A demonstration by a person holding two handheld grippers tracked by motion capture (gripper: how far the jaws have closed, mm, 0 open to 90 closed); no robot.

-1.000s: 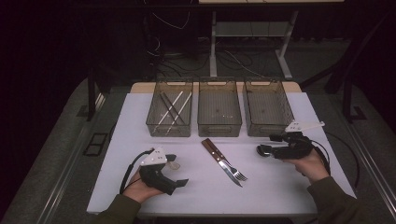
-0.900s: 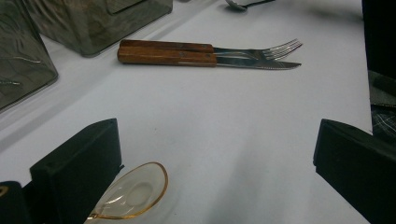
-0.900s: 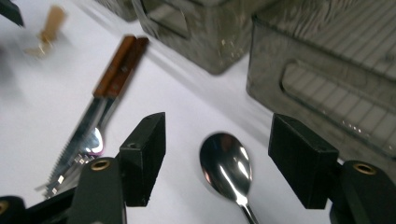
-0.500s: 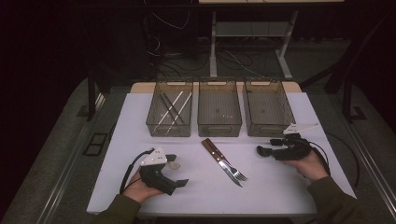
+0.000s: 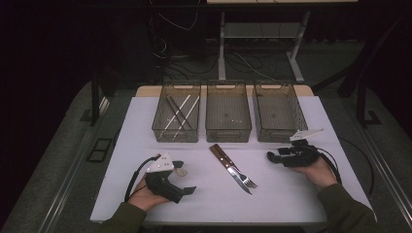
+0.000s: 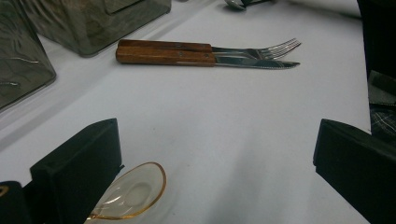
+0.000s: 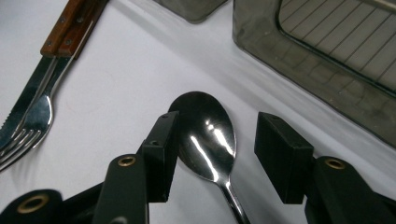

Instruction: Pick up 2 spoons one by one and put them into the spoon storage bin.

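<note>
Three see-through grey plastic bins [image 5: 275,133] stand in a row at the back of the white table, likely for sorting; the right gripper [image 7: 217,154], just in front of the right bin, has been closing its jaws around a shiny metal spoon [image 7: 208,133] lying flat there, not squeezing yet. The left gripper [image 6: 215,172], far left of that bin, rests wide open beside a small clear glass spoon [image 6: 128,193], whose handle is cut off.

The high view is looking forward and down from above the person's side, taking in the whole worktop [image 5: 301,194] from well back. The left gripper view is skimming low across the white surface, facing the knife [image 6: 205,58] and fork [image 6: 261,48] in its upper half. The right gripper view is hovering close, sharing that same pair at its left edge.
</note>
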